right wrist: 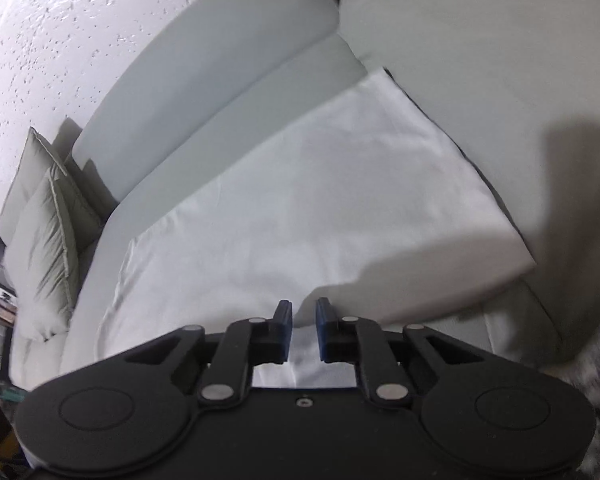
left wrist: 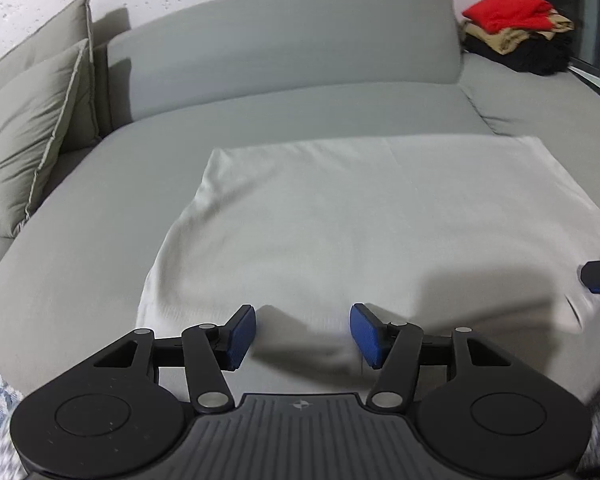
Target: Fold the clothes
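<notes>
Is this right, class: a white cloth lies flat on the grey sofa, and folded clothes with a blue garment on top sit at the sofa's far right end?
Not quite. The garment on top of the folded clothes is red, not blue, as the left wrist view shows. The rest holds: the white cloth lies flat on the grey sofa, and the pile sits at the far right end.

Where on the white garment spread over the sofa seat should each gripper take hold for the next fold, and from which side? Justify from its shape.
Probably the near hem of the white garment, one gripper towards each near corner, coming in low from the sofa's front edge. It lies flat and rectangular, so only the edges offer a pinchable lip. The left gripper is open at that hem; the right gripper already straddles it, nearly closed.
</notes>
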Motion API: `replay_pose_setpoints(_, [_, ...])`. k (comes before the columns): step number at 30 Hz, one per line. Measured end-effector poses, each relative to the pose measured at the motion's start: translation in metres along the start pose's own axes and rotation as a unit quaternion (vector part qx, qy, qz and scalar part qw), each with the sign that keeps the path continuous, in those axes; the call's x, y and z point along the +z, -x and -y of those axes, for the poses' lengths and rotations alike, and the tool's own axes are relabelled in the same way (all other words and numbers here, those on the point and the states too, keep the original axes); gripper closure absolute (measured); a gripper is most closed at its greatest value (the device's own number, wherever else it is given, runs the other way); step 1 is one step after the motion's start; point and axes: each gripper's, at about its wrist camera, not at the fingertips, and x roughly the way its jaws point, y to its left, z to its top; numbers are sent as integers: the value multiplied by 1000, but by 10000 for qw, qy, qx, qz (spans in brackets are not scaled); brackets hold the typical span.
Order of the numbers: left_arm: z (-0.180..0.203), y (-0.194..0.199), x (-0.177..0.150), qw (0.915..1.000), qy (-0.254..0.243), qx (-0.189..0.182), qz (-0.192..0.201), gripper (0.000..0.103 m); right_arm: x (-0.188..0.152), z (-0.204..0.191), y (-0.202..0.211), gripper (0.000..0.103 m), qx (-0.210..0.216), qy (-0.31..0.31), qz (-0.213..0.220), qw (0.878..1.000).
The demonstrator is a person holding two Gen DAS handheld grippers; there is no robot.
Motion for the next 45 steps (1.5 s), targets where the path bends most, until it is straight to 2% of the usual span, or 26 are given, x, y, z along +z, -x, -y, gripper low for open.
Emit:
replay_pose_setpoints(2, [-10,5,-7,10000,58,-30,2,47,-5,4,11,81,-15,-29,-152,9999])
replay_pose_setpoints(5, [-48,15,-11,9958,862,34,321,51,-8,18,28,79,162,57,261,9995])
replay_pose_setpoints(7, [-71,12,-8,9892,1390,130,455,73,0,29,34,79,66,-153,666,9976])
replay_pose_setpoints(9, [-87,-1,-1,9843,1709,161,404,83,10,46,33,80,15,-618,930,9938])
replay_pose_setpoints(10, [-93,-9,2,9833,1788,114,326,84,15,55,31,81,30,-870,1027,9909])
replay_pose_setpoints(12, [-96,-25,6,9847,1740,135,37,84,22,65,21,81,-8,-1142,1005,9884])
replay_pose_setpoints(14, [-94,-38,9,9844,1660,495,-300,80,28,69,9,81,-138,-1238,904,9881])
replay_pose_setpoints(15, [-92,-39,10,9837,1629,661,-366,74,30,71,2,81,-203,-1286,853,9878])
replay_pose_setpoints(17, [-88,-36,9,9827,1558,935,-356,71,30,67,-3,96,-711,-1089,881,9876])
replay_pose_setpoints(18, [-87,-31,7,9822,1510,1076,-306,66,28,63,-3,97,-983,-961,968,9858])
replay_pose_setpoints(19, [-86,-26,6,9814,1461,1217,-256,66,25,58,-1,97,-1142,-891,1027,9841])
replay_pose_setpoints(21, [-85,-16,2,9792,1363,1498,-155,69,20,51,5,94,-1322,-847,1100,9815])
replay_pose_setpoints(22, [-84,-11,1,9777,1313,1638,-105,71,18,49,10,86,-1298,-849,1104,9817])
replay_pose_setpoints(23, [-82,-5,-1,9782,1282,1634,-16,78,17,47,16,76,-1191,-845,1097,9832])
replay_pose_setpoints(24, [-80,3,-2,9801,1266,1525,102,78,15,48,21,72,-995,-850,1073,9856])
replay_pose_setpoints(26, [-73,15,-2,9860,1237,1079,309,76,12,49,29,54,-538,-906,970,9897])
replay_pose_setpoints(28, [-64,21,1,9907,1183,521,421,61,8,52,27,50,-16,-1162,695,9908])
replay_pose_setpoints(29, [-58,21,4,9920,1149,260,451,59,6,53,23,50,240,-1336,531,9893])
replay_pose_setpoints(31, [-47,19,8,9937,1003,-29,503,58,1,56,12,50,746,-1734,224,9818])
replay_pose_setpoints(35, [-34,14,10,9961,700,-110,523,56,-11,64,-4,53,1025,-2273,51,9684])
replay_pose_setpoints(38, [-37,11,7,9957,779,-220,457,55,-15,71,-10,59,1044,-2517,289,9617])
replay_pose_setpoints(43, [-38,9,2,9940,989,-272,377,55,-22,87,-21,59,1399,-3165,620,9362])
replay_pose_setpoints(45, [-38,9,2,9937,1030,-273,358,55,-23,88,-23,59,1512,-3219,768,9315])
